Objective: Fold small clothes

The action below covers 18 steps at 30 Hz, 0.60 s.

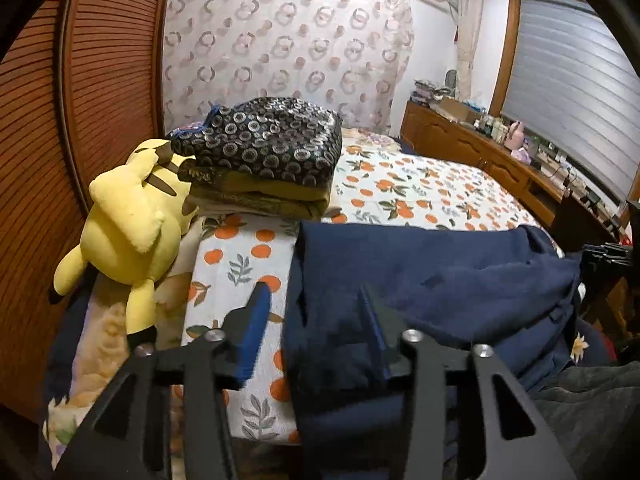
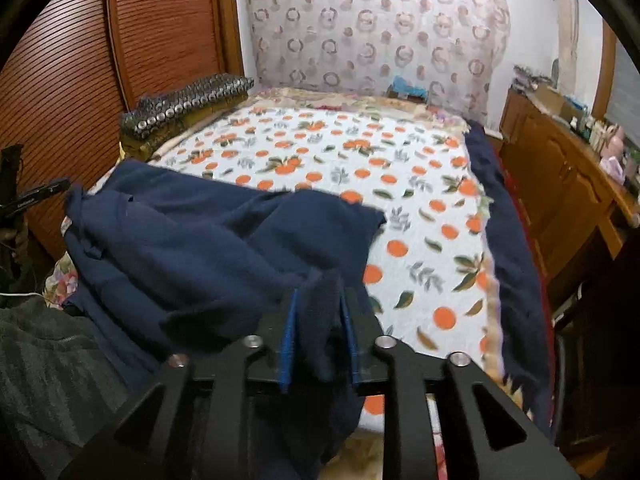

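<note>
A navy blue garment (image 1: 424, 280) lies crumpled on the near part of the bed; it also shows in the right wrist view (image 2: 208, 236). My left gripper (image 1: 314, 300) is open above the garment's left edge, one finger over the sheet, the other over the cloth. My right gripper (image 2: 318, 304) is shut on a fold of the navy garment and holds it a little above the bed.
The bed has an orange-print sheet (image 1: 420, 184), which also shows in the right wrist view (image 2: 400, 184). A folded stack of dark patterned clothes (image 1: 268, 148) and a yellow plush toy (image 1: 128, 224) sit at the left. A wooden dresser (image 1: 500, 160) stands at right, a slatted wardrobe (image 1: 60, 120) at left.
</note>
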Tool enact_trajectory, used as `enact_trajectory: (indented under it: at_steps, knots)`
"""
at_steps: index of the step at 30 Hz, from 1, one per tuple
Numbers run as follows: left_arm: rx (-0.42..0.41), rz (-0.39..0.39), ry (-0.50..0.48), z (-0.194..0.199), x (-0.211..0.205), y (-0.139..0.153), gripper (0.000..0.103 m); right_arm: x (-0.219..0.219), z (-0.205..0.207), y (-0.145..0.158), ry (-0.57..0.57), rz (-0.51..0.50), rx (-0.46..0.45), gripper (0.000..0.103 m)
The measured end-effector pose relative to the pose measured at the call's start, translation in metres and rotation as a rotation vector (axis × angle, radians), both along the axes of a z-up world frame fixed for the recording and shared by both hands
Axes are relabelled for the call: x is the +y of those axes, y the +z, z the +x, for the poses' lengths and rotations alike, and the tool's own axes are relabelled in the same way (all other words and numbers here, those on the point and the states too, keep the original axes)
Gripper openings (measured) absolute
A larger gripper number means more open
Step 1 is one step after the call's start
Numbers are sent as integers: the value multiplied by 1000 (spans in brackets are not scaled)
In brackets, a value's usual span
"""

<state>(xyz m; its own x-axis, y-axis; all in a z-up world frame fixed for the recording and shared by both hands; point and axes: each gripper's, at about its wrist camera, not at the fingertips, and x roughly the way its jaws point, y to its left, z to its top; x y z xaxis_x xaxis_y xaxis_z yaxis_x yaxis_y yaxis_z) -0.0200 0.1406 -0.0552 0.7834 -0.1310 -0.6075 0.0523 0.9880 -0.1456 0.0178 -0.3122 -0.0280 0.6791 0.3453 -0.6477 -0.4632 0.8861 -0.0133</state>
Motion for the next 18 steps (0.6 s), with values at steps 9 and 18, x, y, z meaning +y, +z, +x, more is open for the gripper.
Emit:
enact_trajectory:
  at_steps: [9,18]
  knots:
    - [-29,29,9,33,0,10,82,2,25,22,-40,23,-75,45]
    - [33,61,-6,94,-2,-11,82,3,108,-23,-123,99,68,40]
